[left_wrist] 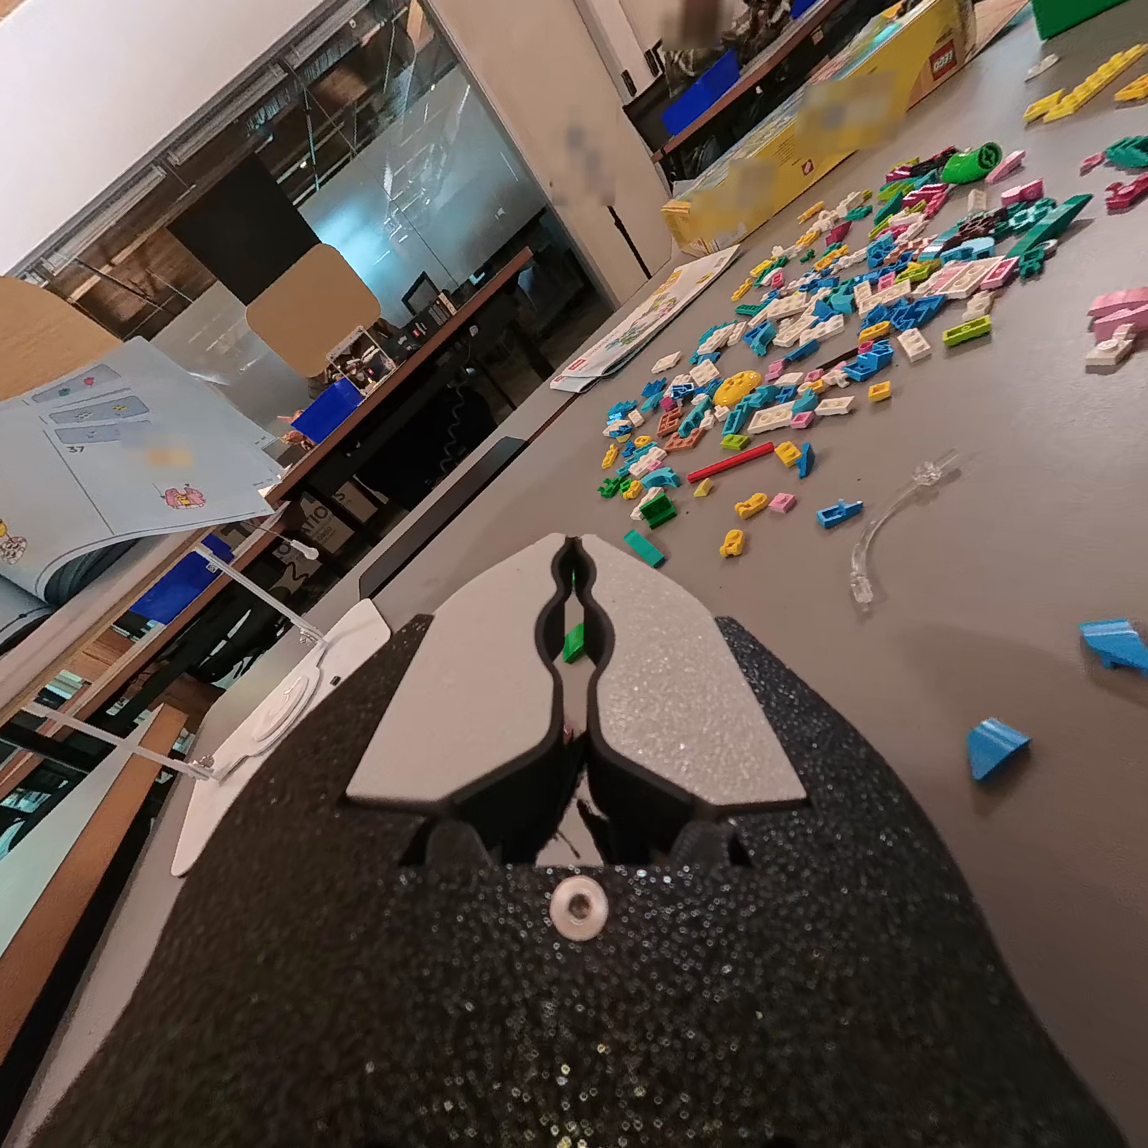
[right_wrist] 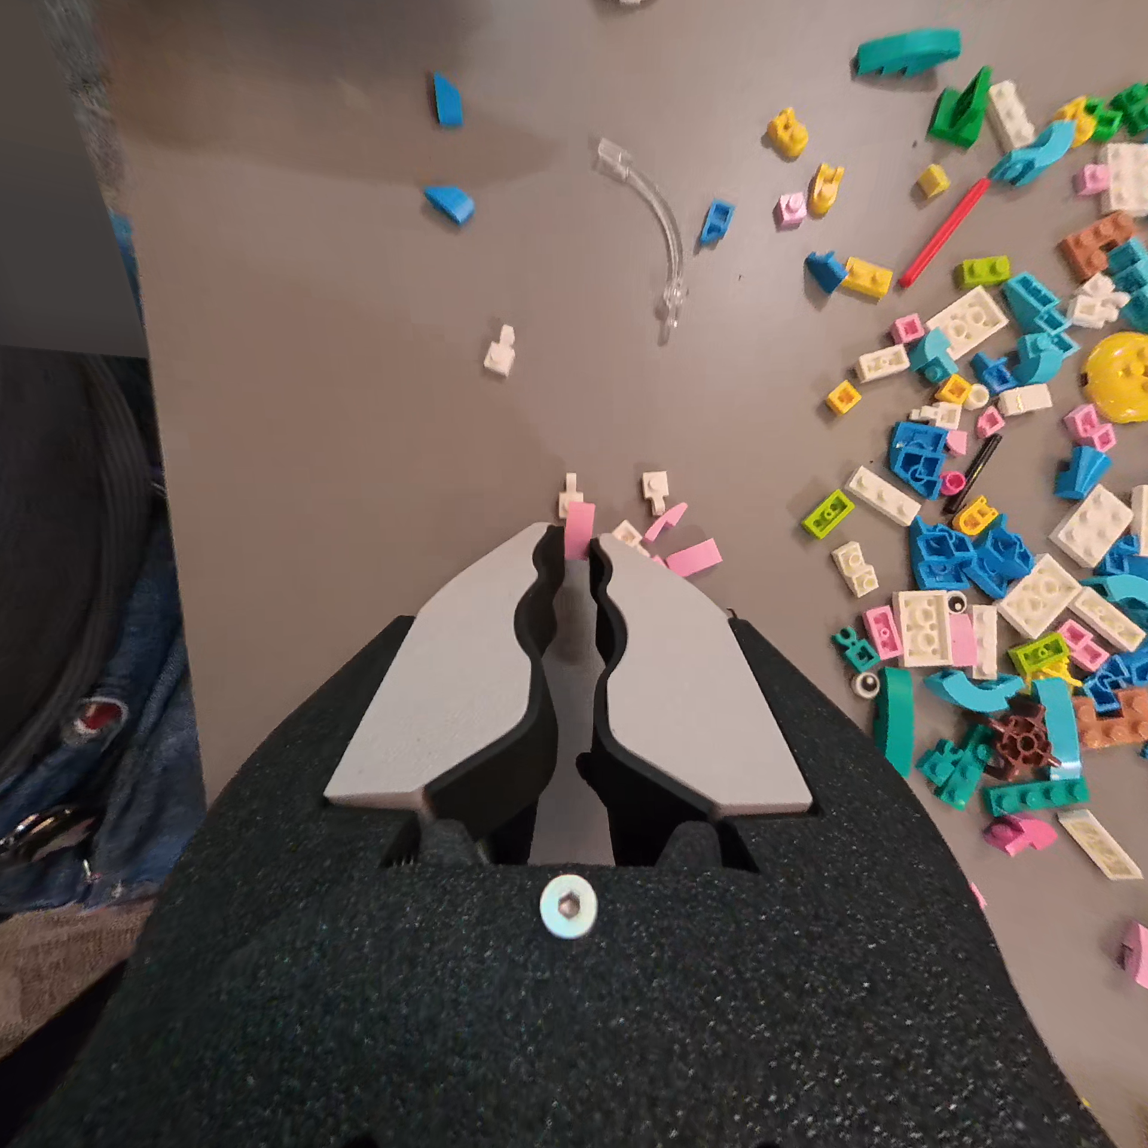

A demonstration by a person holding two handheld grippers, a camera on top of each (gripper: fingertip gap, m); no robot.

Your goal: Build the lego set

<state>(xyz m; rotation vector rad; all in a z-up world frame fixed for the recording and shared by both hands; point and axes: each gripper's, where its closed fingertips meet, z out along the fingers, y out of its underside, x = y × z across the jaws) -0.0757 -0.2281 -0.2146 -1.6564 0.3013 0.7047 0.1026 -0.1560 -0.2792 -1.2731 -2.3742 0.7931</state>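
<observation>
You are working over a grey counter (right_wrist: pixel 348 373) with a wide scatter of loose bricks (right_wrist: pixel 994 497) lying to the right in the right wrist view, and the yellow set box (left_wrist: pixel 807 136) and a closed instruction booklet (left_wrist: pixel 646 317) sitting at the far side in the left wrist view. An open instruction page (left_wrist: pixel 130 447) is hanging at the left of that view.

Your right hand-held gripper (right_wrist: pixel 576 539) is pinching a small pink tile (right_wrist: pixel 579 529) at its very tips, close above the counter, just beside two more pink tiles (right_wrist: pixel 692 555) and a few small white clip pieces (right_wrist: pixel 653 491). Because the hold is so shallow, you are better off keeping the squeeze steady and lifting straight, so the tile is not pivoting out.

Your left hand-held gripper (left_wrist: pixel 574 546) is clenched with its tips meeting, and a small green piece (left_wrist: pixel 574 641) is showing in the gap between the fingers; whether it is clamped or lying on the counter behind, I cannot tell. A clear curved rod (right_wrist: pixel 652 230) and two blue slopes (right_wrist: pixel 448 204) are lying farther off, well apart from both grippers.

Check the tile's orientation against the page before pressing it on.
</observation>
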